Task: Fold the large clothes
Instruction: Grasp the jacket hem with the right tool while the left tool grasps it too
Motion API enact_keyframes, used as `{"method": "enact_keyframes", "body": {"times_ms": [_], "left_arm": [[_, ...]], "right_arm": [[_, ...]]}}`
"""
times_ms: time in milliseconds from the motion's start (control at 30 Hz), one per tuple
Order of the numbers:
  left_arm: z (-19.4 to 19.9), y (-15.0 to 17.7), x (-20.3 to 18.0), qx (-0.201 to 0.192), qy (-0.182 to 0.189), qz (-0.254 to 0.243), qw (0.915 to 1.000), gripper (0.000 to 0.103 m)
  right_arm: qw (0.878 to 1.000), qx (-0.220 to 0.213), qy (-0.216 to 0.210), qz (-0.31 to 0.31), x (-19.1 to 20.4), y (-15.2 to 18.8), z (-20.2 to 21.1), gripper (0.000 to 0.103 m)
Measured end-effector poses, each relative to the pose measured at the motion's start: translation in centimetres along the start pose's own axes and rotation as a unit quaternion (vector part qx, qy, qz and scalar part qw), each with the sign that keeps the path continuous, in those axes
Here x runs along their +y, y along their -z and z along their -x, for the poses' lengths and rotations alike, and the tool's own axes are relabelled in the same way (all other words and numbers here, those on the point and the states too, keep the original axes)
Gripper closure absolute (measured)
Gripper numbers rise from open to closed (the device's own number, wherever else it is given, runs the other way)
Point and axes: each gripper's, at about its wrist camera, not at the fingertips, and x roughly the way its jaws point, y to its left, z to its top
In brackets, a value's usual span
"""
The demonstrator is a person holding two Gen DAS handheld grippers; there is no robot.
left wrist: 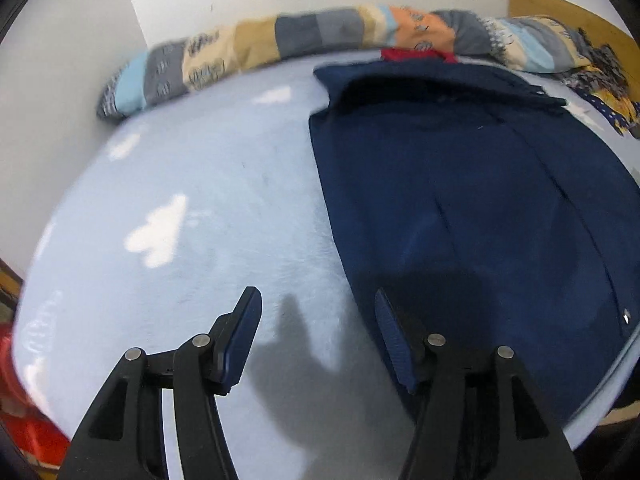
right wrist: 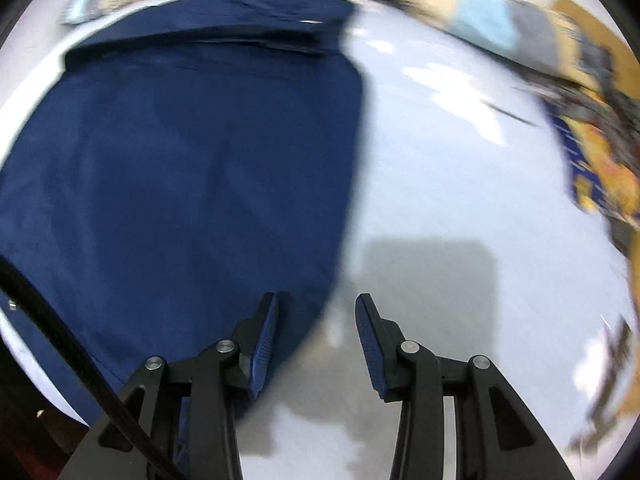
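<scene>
A large navy blue garment (left wrist: 460, 184) lies flat on a light blue bed sheet (left wrist: 192, 200), its sides folded in to a long panel. My left gripper (left wrist: 316, 300) is open and empty, hovering over the garment's near left edge. In the right wrist view the garment (right wrist: 180, 168) fills the left half. My right gripper (right wrist: 318, 306) is open and empty, over the garment's near right edge on the sheet (right wrist: 460, 200). A red cloth (left wrist: 416, 54) peeks out beyond the garment's far end.
A rolled patchwork quilt (left wrist: 280, 40) lies along the far wall. Yellow and dark patterned bedding (right wrist: 600, 152) is bunched at the right. A wooden headboard (left wrist: 560, 4) stands at the far right. Something red (left wrist: 24, 420) sits off the bed's near left corner.
</scene>
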Motion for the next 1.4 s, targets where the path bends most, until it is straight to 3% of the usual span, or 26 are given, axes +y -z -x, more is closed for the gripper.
{"method": "enact_keyframes", "body": {"times_ms": [100, 233, 300, 367, 400, 433, 467, 567, 667, 733, 833, 1000, 1133, 1167, 1200, 1233, 1267, 1333, 1400], "left_arm": [[2.8, 1.0, -0.3, -0.027, 0.029, 0.007, 0.9992, 0.044], [2.6, 2.7, -1.7, -0.014, 0.065, -0.003, 0.9978, 0.044], [0.9, 4.3, -2.4, 0.016, 0.055, -0.025, 0.9981, 0.043], [0.1, 5.2, -1.2, 0.025, 0.067, 0.013, 0.9973, 0.043], [0.2, 5.4, -0.2, 0.03, 0.084, 0.042, 0.9951, 0.043], [0.5, 5.7, 0.7, 0.038, 0.082, 0.058, 0.9943, 0.042], [0.8, 6.0, 1.1, 0.034, 0.08, 0.06, 0.9944, 0.041], [2.5, 6.8, 2.8, 0.034, 0.095, 0.094, 0.9904, 0.042], [3.9, 7.3, 4.1, 0.022, 0.149, 0.133, 0.9797, 0.042], [4.2, 7.4, 4.4, 0.021, 0.178, 0.149, 0.9724, 0.04], [3.1, 7.6, 4.0, 0.036, 0.228, 0.169, 0.9583, 0.039], [0.6, 7.7, 1.0, 0.066, 0.298, 0.156, 0.9392, 0.039], [-0.9, 6.8, -0.9, 0.071, 0.316, 0.16, 0.9324, 0.036], [-0.9, 6.4, -1.3, 0.069, 0.312, 0.161, 0.934, 0.036], [-1.0, 6.1, -1.5, 0.068, 0.305, 0.154, 0.9375, 0.047], [-0.7, 5.8, -2.0, 0.065, 0.285, 0.137, 0.9464, 0.065], [-0.5, 5.5, -2.4, 0.065, 0.271, 0.123, 0.9524, 0.075], [0.3, 5.2, -3.3, 0.055, 0.254, 0.101, 0.9603, 0.081], [1.5, 4.8, -4.2, 0.038, 0.229, 0.069, 0.9702, 0.082]], "right_arm": [[0.998, -0.04, -0.031, -0.025, 0.3, 1.9, 3.4, 0.059], [0.991, -0.083, -0.089, 0.061, 4.8, 3.7, 6.6, 0.059], [0.988, -0.039, -0.121, 0.085, 5.8, 4.6, 5.0, 0.06], [0.992, 0.013, -0.088, 0.084, 5.2, 5.5, 2.6, 0.06], [0.993, 0.034, -0.087, 0.069, 4.2, 6.0, 1.6, 0.056], [0.993, 0.056, -0.095, 0.037, 2.7, 6.4, 0.9, 0.037], [0.994, 0.058, -0.089, 0.005, 1.2, 6.7, 0.9, 0.03], [0.998, 0.028, -0.058, -0.023, -0.3, 7.3, 2.9, 0.03], [0.984, 0.001, -0.163, -0.076, -1.5, 7.6, 4.5, 0.03], [0.974, -0.004, -0.2, -0.104, -2.3, 7.6, 4.8, 0.03], [0.965, 0.005, -0.228, -0.128, -2.9, 7.6, 4.3, 0.03], [0.952, 0.025, -0.27, -0.141, -3.1, 9.5, 2.1, 0.03], [0.953, 0.055, -0.276, -0.11, -0.8, 8.6, 0.0, 0.033], [0.957, 0.057, -0.269, -0.097, 0.0, 8.2, -0.2, 0.035], [0.964, 0.055, -0.248, -0.079, 0.6, 8.1, -0.2, 0.037], [0.971, 0.05, -0.226, -0.056, 2.0, 7.3, -0.3, 0.047], [0.976, 0.043, -0.21, -0.043, 2.5, 7.2, 0.0, 0.064], [0.979, 0.019, -0.202, -0.031, 3.0, 7.0, 1.3, 0.086], [0.976, -0.018, -0.215, -0.03, 2.6, 7.0, 3.0, 0.086]]}}
